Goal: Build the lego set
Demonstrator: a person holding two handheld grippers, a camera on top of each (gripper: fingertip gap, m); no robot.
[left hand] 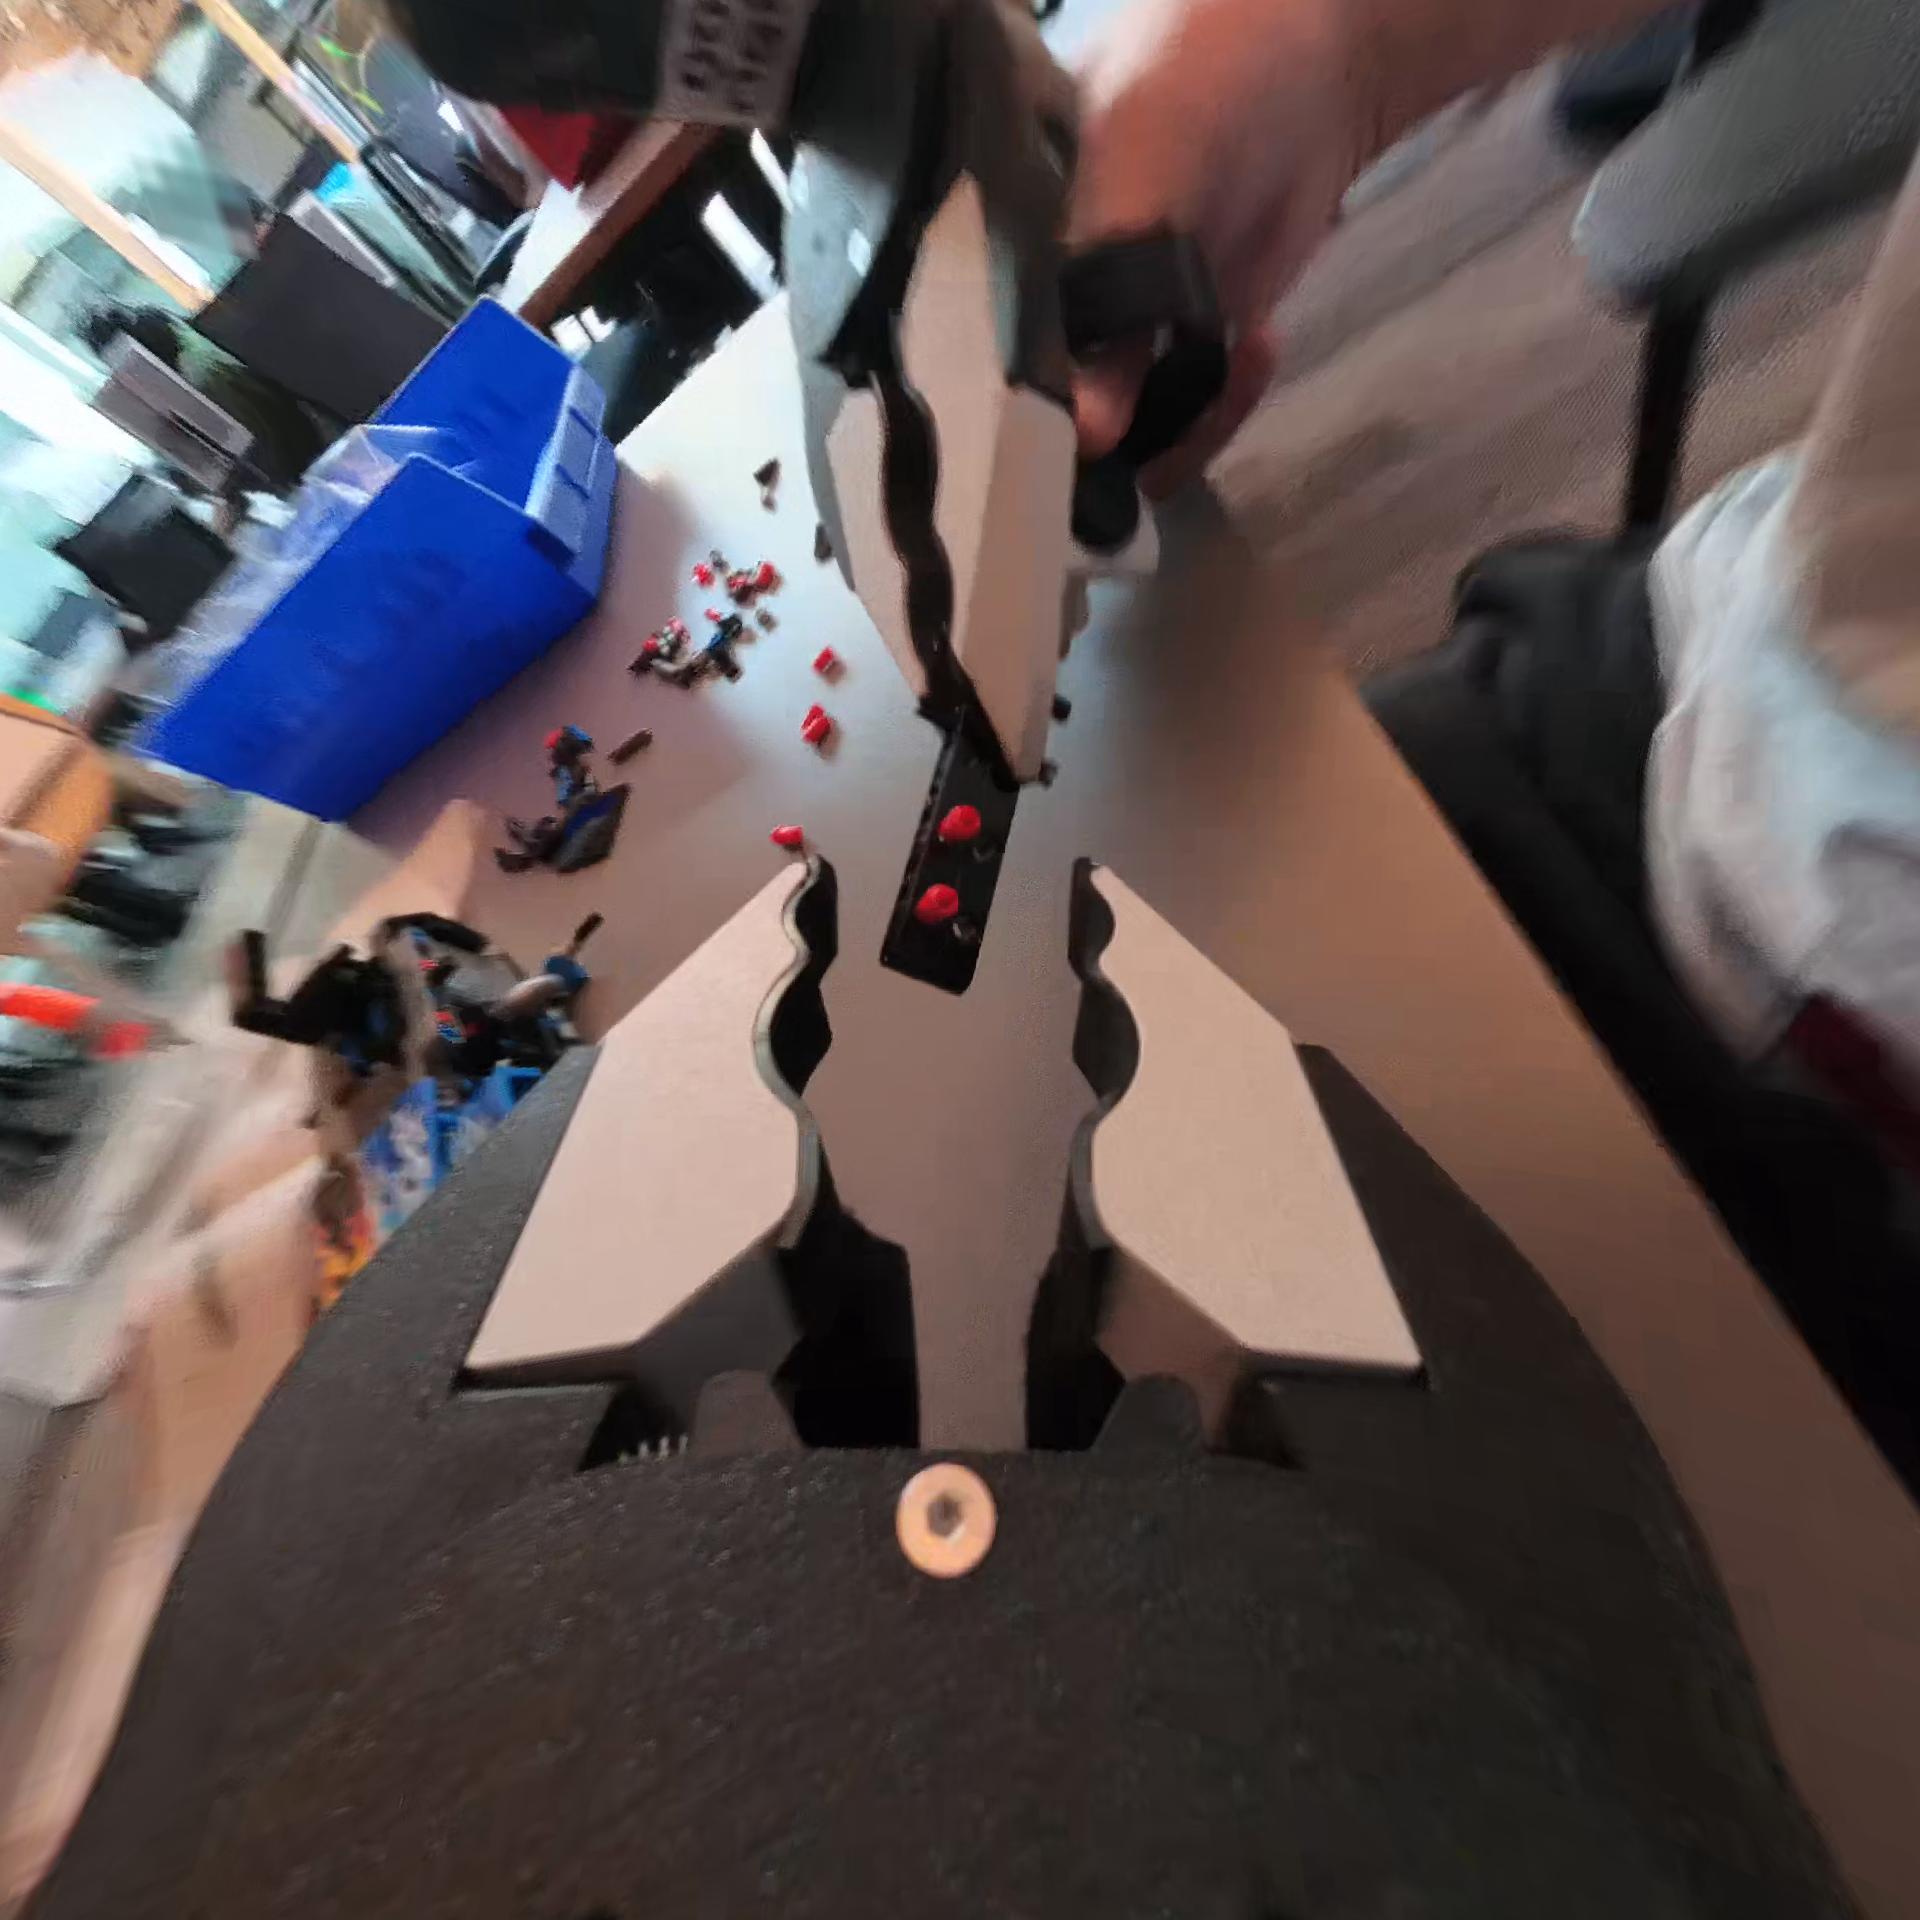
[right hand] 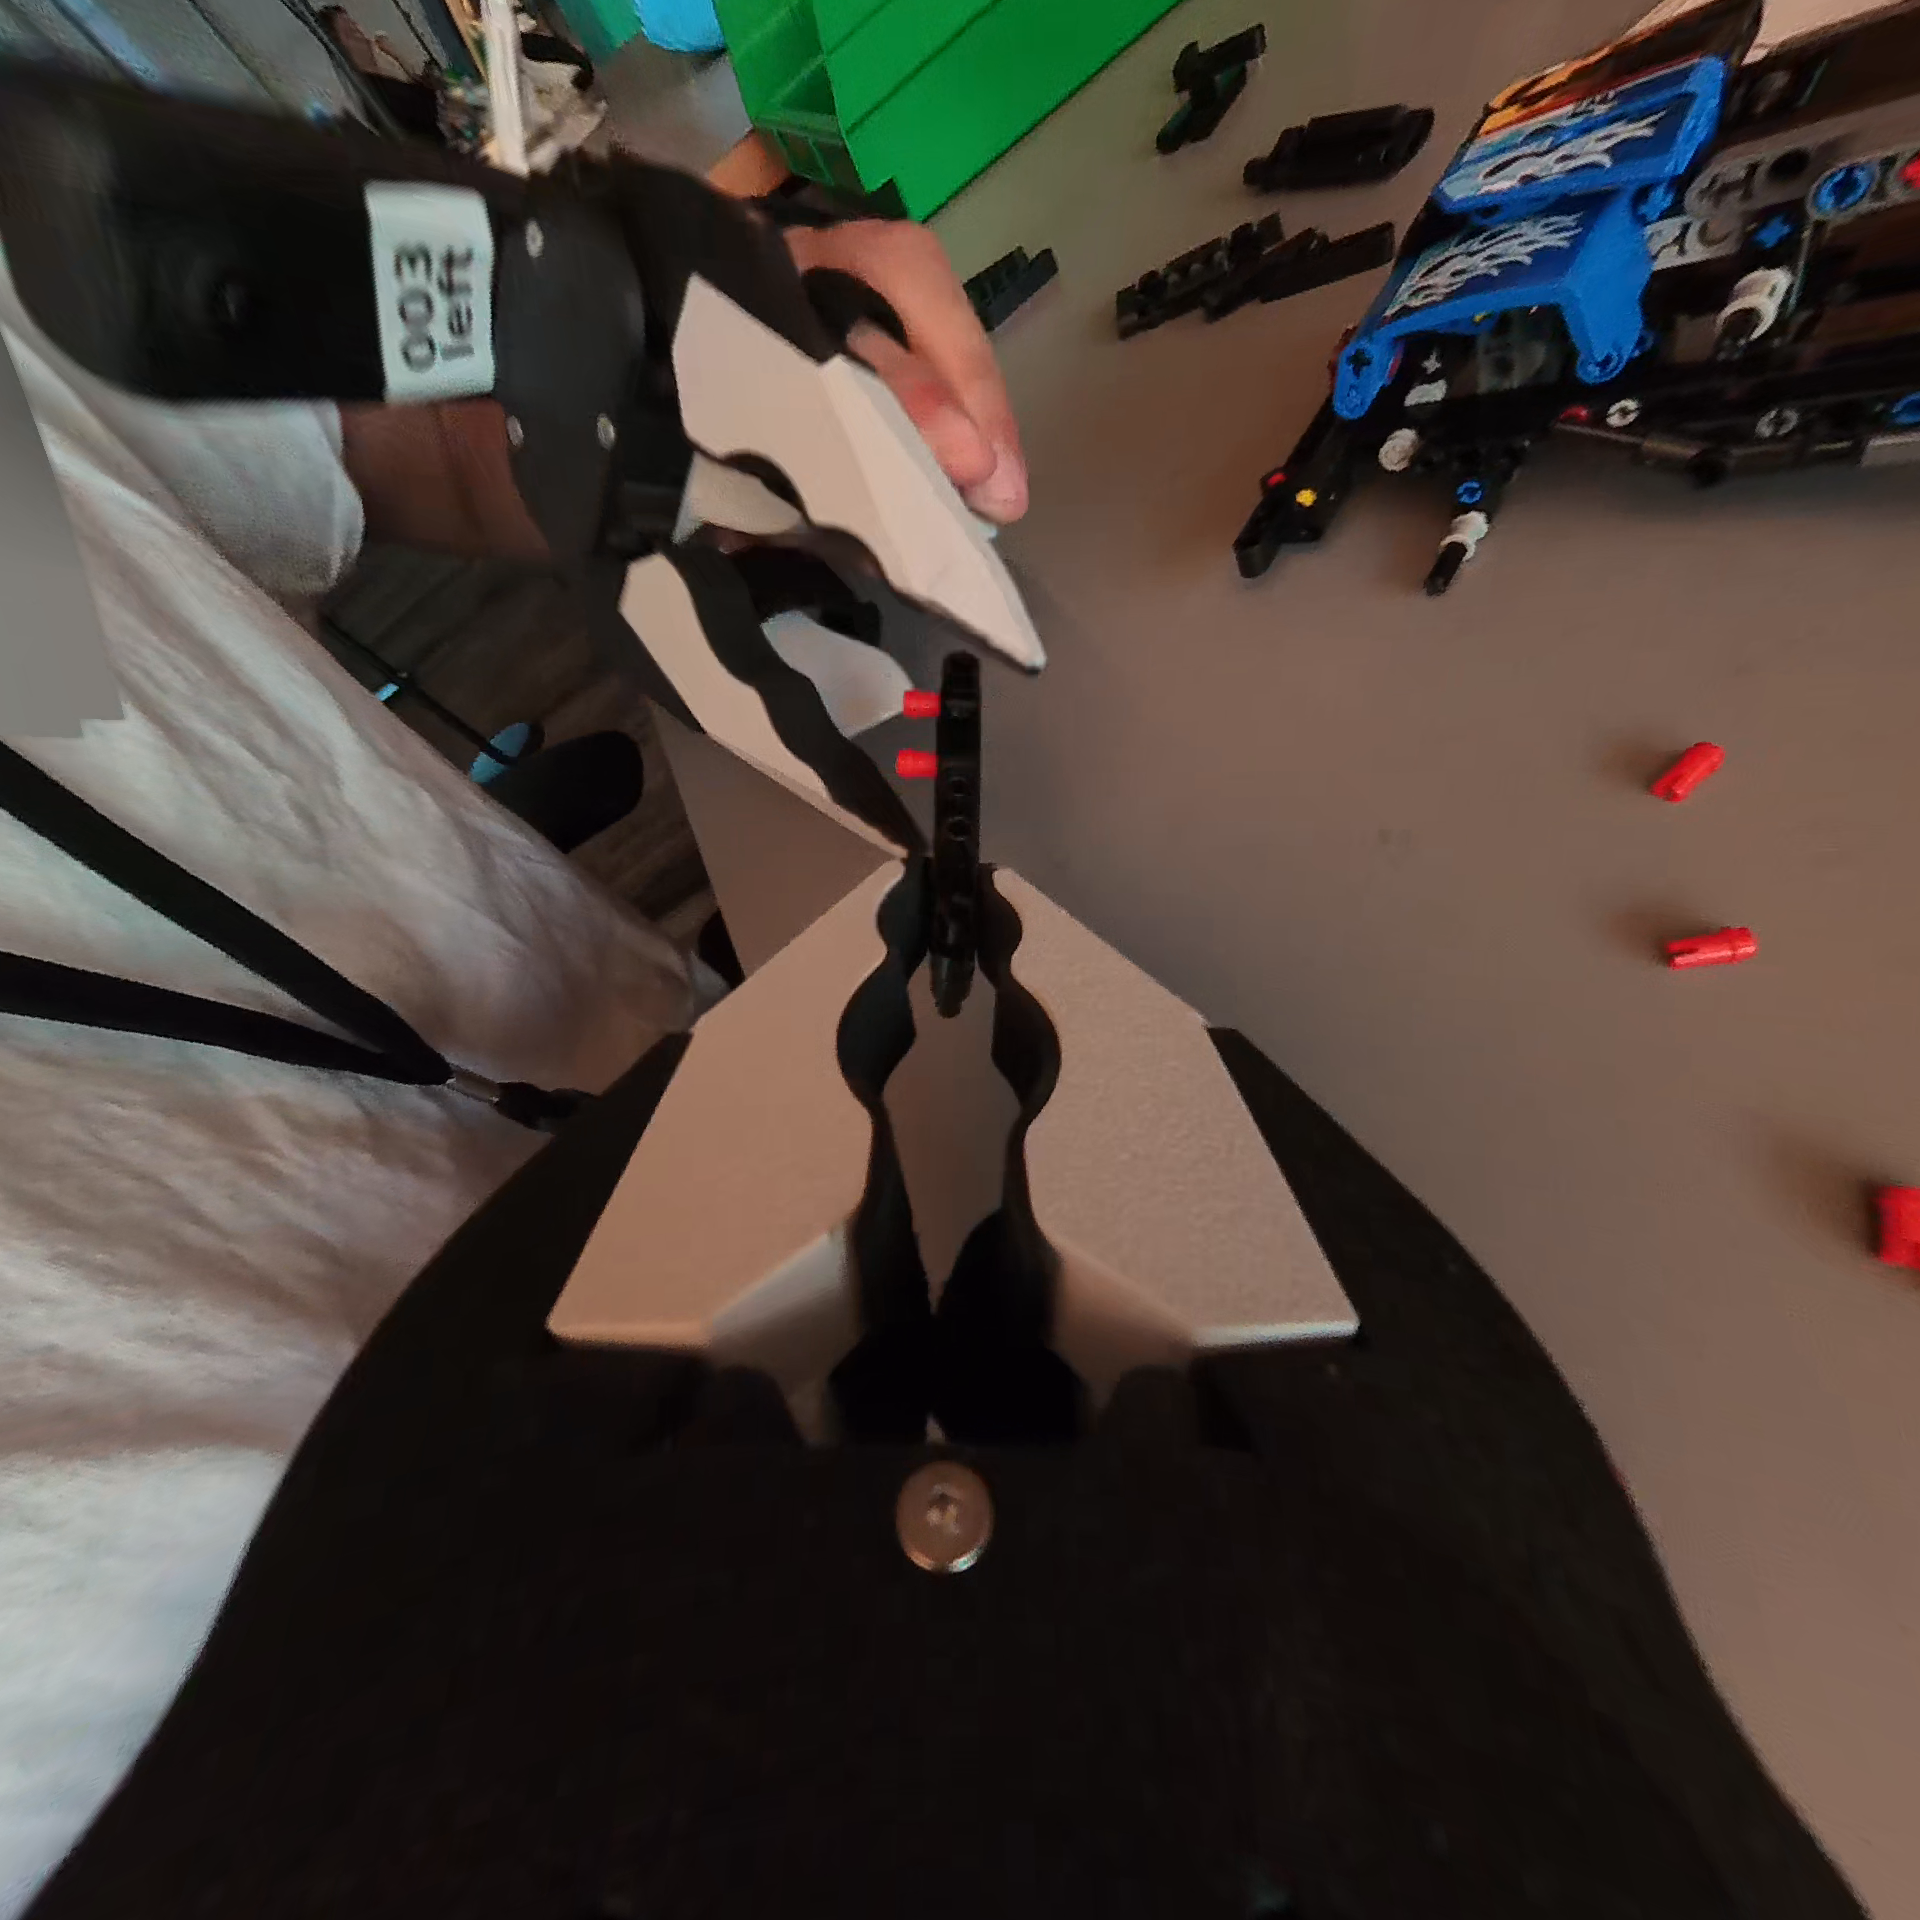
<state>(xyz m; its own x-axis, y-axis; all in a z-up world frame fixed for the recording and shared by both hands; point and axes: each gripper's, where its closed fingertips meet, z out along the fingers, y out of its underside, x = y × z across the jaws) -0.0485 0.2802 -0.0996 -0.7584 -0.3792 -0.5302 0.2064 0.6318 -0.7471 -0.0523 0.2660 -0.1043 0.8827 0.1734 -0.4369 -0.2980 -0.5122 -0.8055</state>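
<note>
My right gripper (right hand: 951,878) is shut on the lower end of a black beam (right hand: 958,790) that stands upright above the grey table (right hand: 1351,935). Two red pins (right hand: 918,732) stick out of the beam's left side near its top. My left gripper (right hand: 971,750) is open, with its jaws on either side of the beam's upper end, not touching it. In the left wrist view the left gripper (left hand: 951,883) is open around the tip of the beam (left hand: 951,883), and the right gripper (left hand: 982,743) holds the beam from above. The two red pins (left hand: 948,864) face this camera.
A partly built blue and black model (right hand: 1558,312) lies at the far right, with loose black beams (right hand: 1247,275) and red pins (right hand: 1688,771) nearby. A green bin (right hand: 935,83) stands behind. A blue bin (left hand: 416,582) and scattered parts (left hand: 696,644) sit to the left. A person's white shirt (right hand: 260,935) is close on the left. The grippers are tip to tip, or close to it.
</note>
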